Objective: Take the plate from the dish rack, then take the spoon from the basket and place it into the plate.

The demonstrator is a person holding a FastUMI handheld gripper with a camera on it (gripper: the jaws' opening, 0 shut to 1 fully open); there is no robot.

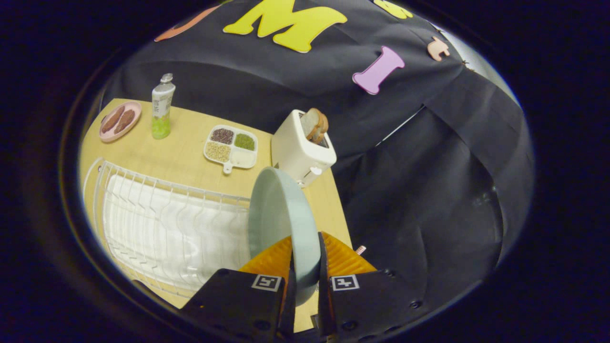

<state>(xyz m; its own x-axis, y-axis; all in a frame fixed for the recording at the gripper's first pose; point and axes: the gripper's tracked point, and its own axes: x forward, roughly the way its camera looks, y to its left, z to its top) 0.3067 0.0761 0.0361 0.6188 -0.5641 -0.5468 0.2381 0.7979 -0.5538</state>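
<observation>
While fingers (305,267) clamp plate (281,224) — upright | dish rack (167,233) just beside it

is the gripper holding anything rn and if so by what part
Yes: the gripper is shut on the pale blue plate, both fingers pinching its rim at the near edge. The plate stands on edge, beside the white dish rack.

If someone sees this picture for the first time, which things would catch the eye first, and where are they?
First comes the pale plate, held on edge between the fingers of the tool, which is shut on its rim, beside the white dish rack. Beyond the plate stands a white toaster with bread slices sticking out. Farther back on the wooden table lies a divided tray of grains.
</observation>
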